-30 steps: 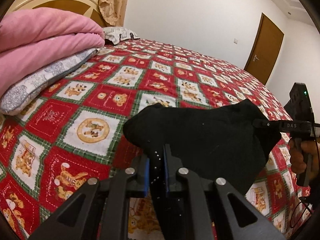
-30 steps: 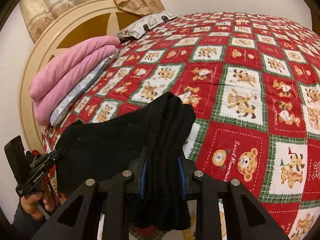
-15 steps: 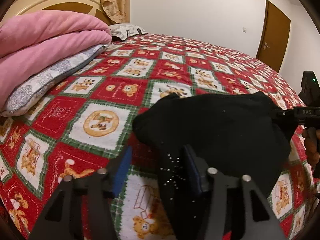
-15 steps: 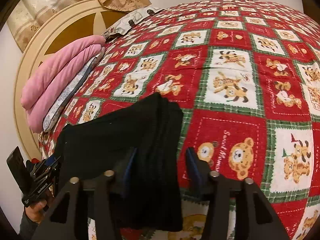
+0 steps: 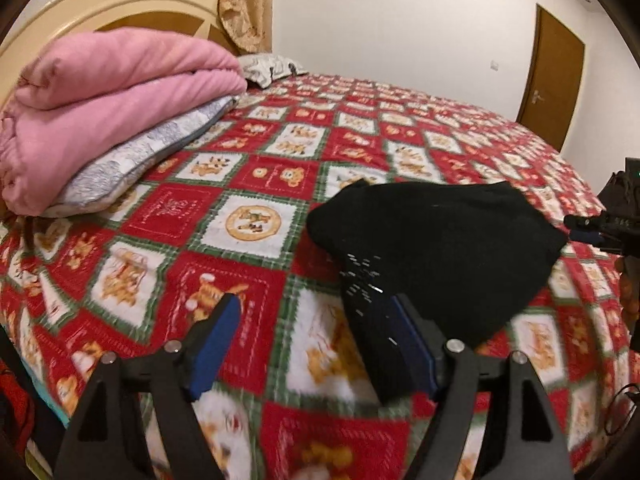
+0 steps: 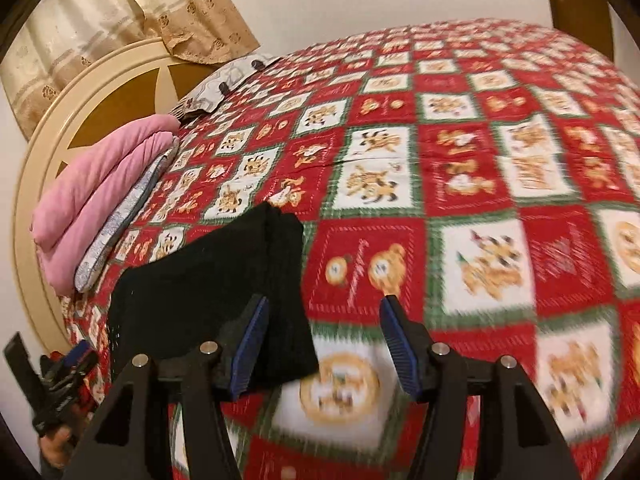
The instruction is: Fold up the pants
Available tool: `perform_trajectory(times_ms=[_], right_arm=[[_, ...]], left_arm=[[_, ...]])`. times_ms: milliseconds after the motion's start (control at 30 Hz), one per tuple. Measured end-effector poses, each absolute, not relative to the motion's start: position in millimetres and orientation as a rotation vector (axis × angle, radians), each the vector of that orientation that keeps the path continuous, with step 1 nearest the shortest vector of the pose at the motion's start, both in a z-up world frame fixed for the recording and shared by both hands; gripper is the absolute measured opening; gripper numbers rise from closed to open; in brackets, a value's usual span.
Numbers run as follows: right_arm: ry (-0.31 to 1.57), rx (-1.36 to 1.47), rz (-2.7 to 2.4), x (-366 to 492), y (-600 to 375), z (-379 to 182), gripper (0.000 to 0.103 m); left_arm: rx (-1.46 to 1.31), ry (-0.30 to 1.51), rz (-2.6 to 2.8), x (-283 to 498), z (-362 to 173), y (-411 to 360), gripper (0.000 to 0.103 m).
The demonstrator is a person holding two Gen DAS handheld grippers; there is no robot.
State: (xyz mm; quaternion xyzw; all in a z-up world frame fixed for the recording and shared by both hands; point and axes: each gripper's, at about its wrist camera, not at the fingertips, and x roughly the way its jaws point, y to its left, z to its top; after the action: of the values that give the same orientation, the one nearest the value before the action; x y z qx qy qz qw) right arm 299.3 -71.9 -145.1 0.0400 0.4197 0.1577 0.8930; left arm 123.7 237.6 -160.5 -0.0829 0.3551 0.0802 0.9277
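The pants [image 5: 436, 248], black and folded into a compact bundle, are laid flat on the bedspread [image 5: 256, 184] near the bed's close edge, so that the folded layers are held in place by their own weight and nothing need be gripped. In the right wrist view the same bundle [image 6: 208, 292] is seen with its stacked edges at the right side, which suggests the fold is finished or nearly so.

The left gripper [image 5: 316, 344] is seen with its jaws spread wide; bare bedspread lies between them, and only the right pad sits against the bundle's near corner, without cloth being pinched. The right gripper [image 6: 320, 340] is likewise spread apart, with its left pad just over the bundle's edge and nothing clamped. Both tools appear placed at opposite ends of the bundle, as would be expected after a release; whether a further fold is intended cannot be told.

Beyond the pants, a pink blanket [image 5: 108, 100] is stacked on a grey pillow [image 5: 132, 164] against the headboard [image 6: 92, 92], well apart from the work area. A curtain [image 6: 120, 24] and a door [image 5: 552, 80] are seen further off.
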Motion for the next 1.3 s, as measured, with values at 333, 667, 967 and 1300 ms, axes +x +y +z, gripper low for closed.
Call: perform_trajectory(times_ms=[333,667,967,1300], right_arm=[[0.696,-0.070,0.341,161,-45,-110,0.059],[0.601,-0.179,0.356,93,-30,-94,0.060],[0.613,-0.190,0.384,87,-20,-101,0.060],[0.599,-0.197,0.392,81,-16,-99,0.060]], left_arm=[[-0.145,0.632,0.042,70,-116,192,0.079],[-0.137,0.566,-0.024,51,-102,169,0.092],[-0.146,0.558,-0.011,46,-100,169,0.092],[-0.142,0.566,-0.008,48,-102,169,0.093]])
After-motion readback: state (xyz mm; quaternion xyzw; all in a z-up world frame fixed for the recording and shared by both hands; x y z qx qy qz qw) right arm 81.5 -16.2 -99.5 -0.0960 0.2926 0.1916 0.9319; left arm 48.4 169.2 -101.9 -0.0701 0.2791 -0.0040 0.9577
